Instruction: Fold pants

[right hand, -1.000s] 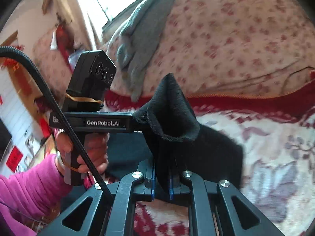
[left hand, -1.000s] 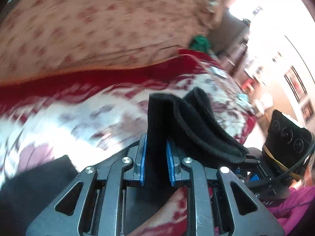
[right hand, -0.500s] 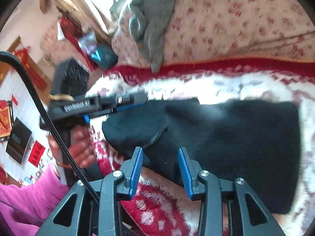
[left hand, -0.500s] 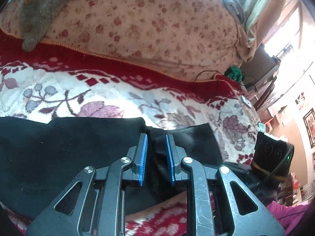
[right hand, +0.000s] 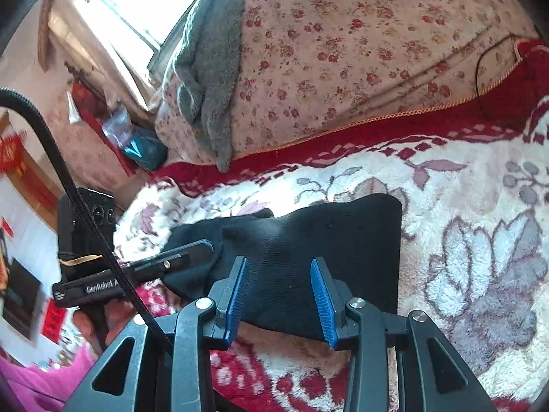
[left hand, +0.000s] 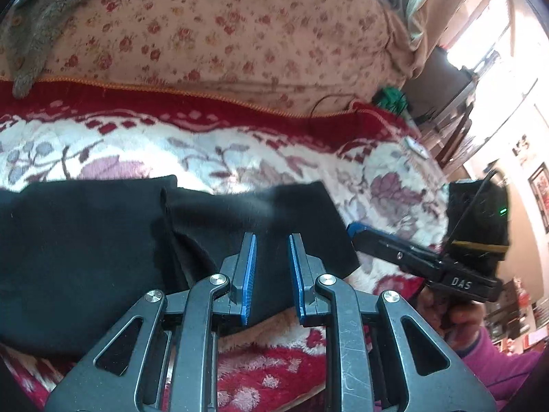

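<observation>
The black pants [left hand: 103, 240] lie folded flat on the floral blanket [left hand: 240, 161], one layer on top of another. My left gripper [left hand: 271, 240] is open over the near edge of the folded pants, its blue pads apart, holding nothing. My right gripper [right hand: 279, 264] is open wide over the same black pants [right hand: 326, 240], also empty. The right gripper's tip also shows in the left wrist view [left hand: 363, 235], just off the pants' right edge. The left gripper's tip shows in the right wrist view [right hand: 195, 250] at the pants' left side.
A flower-print quilt [left hand: 223, 34] is piled behind the blanket, with a grey fleece garment [right hand: 206, 68] draped over it. A black cable [left hand: 326, 103] lies by the blanket's red border. The person's pink sleeve [left hand: 497, 360] is at the lower right.
Both grippers carried the pants' lifted edge down onto the lower layer and then opened. The cloth now lies flat and free of both grippers.
</observation>
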The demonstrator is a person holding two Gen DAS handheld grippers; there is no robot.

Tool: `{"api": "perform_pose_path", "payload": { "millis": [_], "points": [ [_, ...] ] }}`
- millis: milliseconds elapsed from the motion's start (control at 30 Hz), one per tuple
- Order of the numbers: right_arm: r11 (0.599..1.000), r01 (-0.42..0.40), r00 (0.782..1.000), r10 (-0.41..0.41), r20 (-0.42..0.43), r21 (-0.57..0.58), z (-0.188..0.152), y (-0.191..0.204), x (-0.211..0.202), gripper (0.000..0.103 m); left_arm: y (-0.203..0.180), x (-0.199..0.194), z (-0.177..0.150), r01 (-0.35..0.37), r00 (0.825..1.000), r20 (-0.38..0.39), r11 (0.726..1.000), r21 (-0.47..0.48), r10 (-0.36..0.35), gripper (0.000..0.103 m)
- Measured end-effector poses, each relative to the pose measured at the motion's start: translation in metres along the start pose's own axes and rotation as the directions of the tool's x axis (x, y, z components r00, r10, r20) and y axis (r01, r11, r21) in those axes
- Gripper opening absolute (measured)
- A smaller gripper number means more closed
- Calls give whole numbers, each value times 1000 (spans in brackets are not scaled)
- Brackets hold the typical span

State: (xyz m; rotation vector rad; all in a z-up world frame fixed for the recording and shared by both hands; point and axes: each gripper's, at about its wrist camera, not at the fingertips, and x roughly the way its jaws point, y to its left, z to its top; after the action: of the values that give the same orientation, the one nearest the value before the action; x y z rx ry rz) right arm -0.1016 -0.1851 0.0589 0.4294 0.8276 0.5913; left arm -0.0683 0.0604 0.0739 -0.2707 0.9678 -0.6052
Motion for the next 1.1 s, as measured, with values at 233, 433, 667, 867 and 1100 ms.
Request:
{"api": "perform_pose_path", "payload": {
  "millis": [233,433,667,867,1100],
  "points": [
    [1000,9,999,-10,-40,-28,1,10,22,36,6,10,-11,-68,998,-7,997,-23,68,17],
    [996,62,996,-67,-67,-66,4,20,40,36,16,15,-16,-112,994,-23,993,-43,111,17],
    [997,61,996,-64,-66,-48,8,18,42,36,22,14,-19,-102,995,-26,993,-65,101,17],
    [981,194,981,-194,-6,-18,12,-16,20,50,22,16,-19,-98,995,-32,993,-68,96,17],
    [975,146,988,-136,-66,170,16,-88,26,70,21,27,-15,-116,993,-47,991,-70,112,17]
  ]
}}
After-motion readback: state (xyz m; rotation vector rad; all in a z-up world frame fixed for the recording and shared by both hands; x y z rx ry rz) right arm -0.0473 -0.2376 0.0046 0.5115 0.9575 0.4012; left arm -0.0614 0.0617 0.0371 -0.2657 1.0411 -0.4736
